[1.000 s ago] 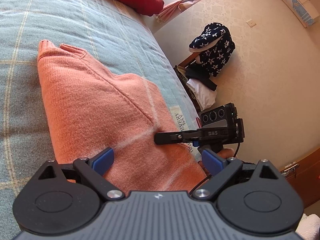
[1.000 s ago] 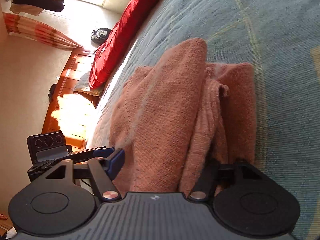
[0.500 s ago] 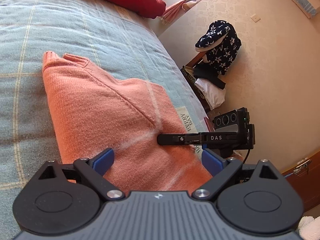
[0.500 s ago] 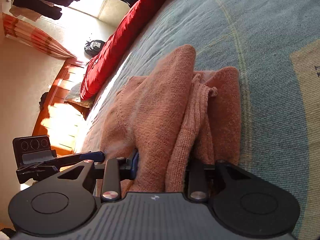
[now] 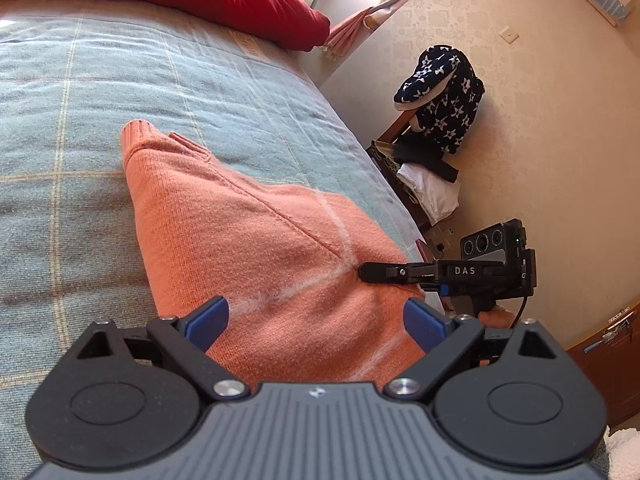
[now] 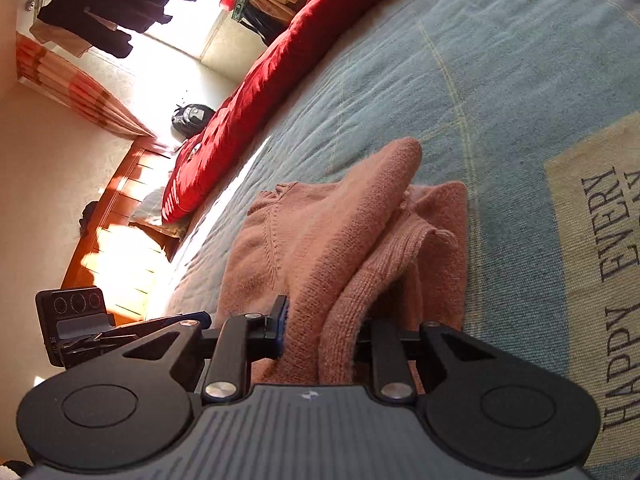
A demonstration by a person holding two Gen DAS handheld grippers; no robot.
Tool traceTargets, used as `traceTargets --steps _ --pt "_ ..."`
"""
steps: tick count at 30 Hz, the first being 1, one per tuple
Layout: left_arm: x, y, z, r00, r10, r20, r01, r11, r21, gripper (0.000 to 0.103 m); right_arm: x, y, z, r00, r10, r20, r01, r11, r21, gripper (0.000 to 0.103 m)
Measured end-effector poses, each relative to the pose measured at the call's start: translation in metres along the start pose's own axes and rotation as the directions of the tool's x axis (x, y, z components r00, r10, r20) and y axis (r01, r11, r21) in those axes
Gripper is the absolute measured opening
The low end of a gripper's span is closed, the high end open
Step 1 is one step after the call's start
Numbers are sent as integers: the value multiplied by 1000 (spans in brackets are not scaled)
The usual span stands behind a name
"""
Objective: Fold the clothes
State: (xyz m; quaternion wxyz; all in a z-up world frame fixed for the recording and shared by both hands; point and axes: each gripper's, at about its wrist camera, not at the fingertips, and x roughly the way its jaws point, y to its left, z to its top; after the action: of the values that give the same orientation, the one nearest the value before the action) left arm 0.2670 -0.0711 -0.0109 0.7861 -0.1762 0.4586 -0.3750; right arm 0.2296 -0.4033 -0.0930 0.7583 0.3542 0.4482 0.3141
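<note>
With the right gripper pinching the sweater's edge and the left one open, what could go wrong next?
The right gripper clamps only a bunched edge of the orange sweater, so layers may slip out unevenly when lifted. The left gripper hangs open over the sweater holding nothing, so a one-sided pull could drag the fold across the blue blanket.

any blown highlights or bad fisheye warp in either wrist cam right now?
Right wrist view: the window is blown out white, and glare washes the wooden bed frame. Left wrist view: even light, the sweater sharp. Both views bend the blanket at the frame edges.
</note>
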Motion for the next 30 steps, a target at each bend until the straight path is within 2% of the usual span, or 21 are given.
traceTargets --steps 2,5,8,10,11,12,14,18,20,22,25,30 --pt "9 1 0 1000 3 -5 -3 1000 14 94 4 -16 -5 1000 -6 4 5 999 46 31" --pt "21 5 1 1000 9 -14 -9 1000 22 93 4 -29 -11 999 30 28 -32 995 95 32" --pt "26 5 -1 1000 16 -19 -15 999 39 93 -10 -18 -16 998 -31 58 28 998 62 41" --pt "29 6 -1 1000 21 -21 -20 999 51 93 -30 -7 -22 990 -87 107 85 996 28 48" --pt "30 5 -2 999 23 -22 -22 998 57 93 -40 1 -24 981 -133 144 133 991 6 60" --pt "30 5 -3 999 24 -22 -22 998 63 93 -51 12 -27 965 -182 188 191 981 -35 66" --pt "30 6 -3 1000 19 -21 -18 998 61 93 -67 36 -34 932 -244 268 283 952 -119 67" --pt "29 11 -2 1000 -1 -16 1 1000 23 93 -59 87 -48 955 -146 258 223 928 -298 73" --pt "28 12 -1 1000 -2 -16 2 1000 15 93 -38 103 -53 966 -140 219 214 906 -365 76" --pt "29 11 -1 1000 0 -17 0 1000 18 93 -16 105 -59 970 -165 179 225 892 -393 76" --pt "29 12 -2 1000 -8 -18 9 999 33 93 5 85 -73 944 -285 169 330 851 -409 75" --pt "26 10 5 1000 -23 -14 23 1000 4 92 -3 71 -90 943 -247 225 322 853 -411 74"
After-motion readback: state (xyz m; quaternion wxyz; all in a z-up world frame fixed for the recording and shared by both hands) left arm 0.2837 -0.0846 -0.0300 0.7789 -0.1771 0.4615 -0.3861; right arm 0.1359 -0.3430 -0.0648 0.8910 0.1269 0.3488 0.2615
